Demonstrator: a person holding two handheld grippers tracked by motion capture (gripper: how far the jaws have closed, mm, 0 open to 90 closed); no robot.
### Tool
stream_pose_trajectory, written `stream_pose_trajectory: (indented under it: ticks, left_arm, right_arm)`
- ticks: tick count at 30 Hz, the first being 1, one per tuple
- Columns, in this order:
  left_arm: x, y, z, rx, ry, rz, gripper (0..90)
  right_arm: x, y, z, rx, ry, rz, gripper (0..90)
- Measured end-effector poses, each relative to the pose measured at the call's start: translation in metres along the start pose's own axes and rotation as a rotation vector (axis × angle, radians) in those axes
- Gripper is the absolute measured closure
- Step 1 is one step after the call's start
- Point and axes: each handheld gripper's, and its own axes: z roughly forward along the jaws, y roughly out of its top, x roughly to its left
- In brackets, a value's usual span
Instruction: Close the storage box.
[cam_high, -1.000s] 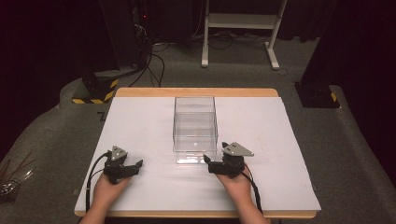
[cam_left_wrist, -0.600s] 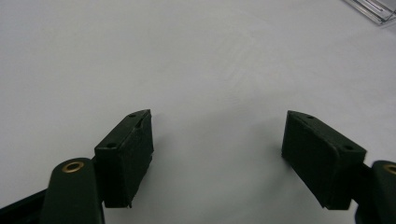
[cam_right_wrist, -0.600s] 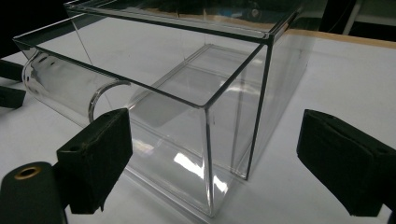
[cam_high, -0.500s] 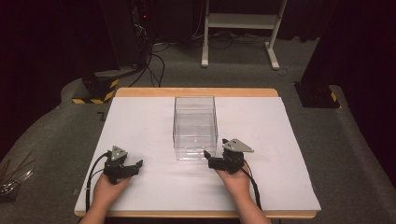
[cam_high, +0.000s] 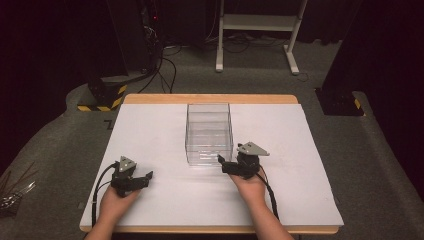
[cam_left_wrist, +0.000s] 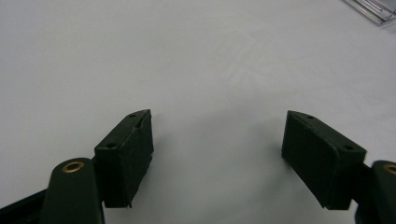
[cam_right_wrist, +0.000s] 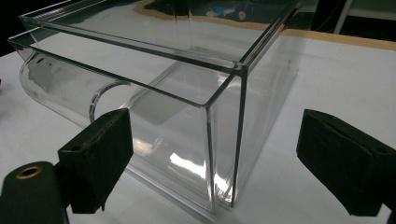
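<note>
Right gripper view shows the right tool (cam_right_wrist: 219, 158) spread wide, its jaws straddling the near corner of the clear box (cam_right_wrist: 187, 60), which stands mid-surface (cam_high: 150, 130). Well apart, the left tool (cam_left_wrist: 217, 158) also gapes wide, holding nothing.

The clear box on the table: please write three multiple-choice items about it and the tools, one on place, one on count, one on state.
1. Which tool is nearest the clear box?
A. left tool
B. right tool
C. both equally

2. How many clear boxes stand on the table?
A. one
B. two
C. three

3. The right tool's jaws are:
A. shut on the box
B. open
C. shut, empty

Answers:
1 B: the right tool points at the box's near corner, while the left tool is apart.
2 A: one box.
3 B: a wide gap in the right gripper view.
</note>
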Motion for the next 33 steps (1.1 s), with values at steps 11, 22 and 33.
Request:
stream_pose_trajectory:
  ticks: [11,22,33]
  left_arm:
    - [0.000,0.000,0.000,0.000,0.000,0.000,24.9]
    - [0.000,0.000,0.000,0.000,0.001,0.002,24.9]
    - [0.000,0.000,0.000,-0.001,0.002,0.003,24.9]
  right_arm:
    - [-0.006,0.004,0.010,-0.003,-0.016,0.027,10.7]
    - [-0.010,0.005,0.018,-0.009,-0.026,0.045,11.2]
    - [-0.013,0.007,0.026,-0.004,-0.049,0.054,11.4]
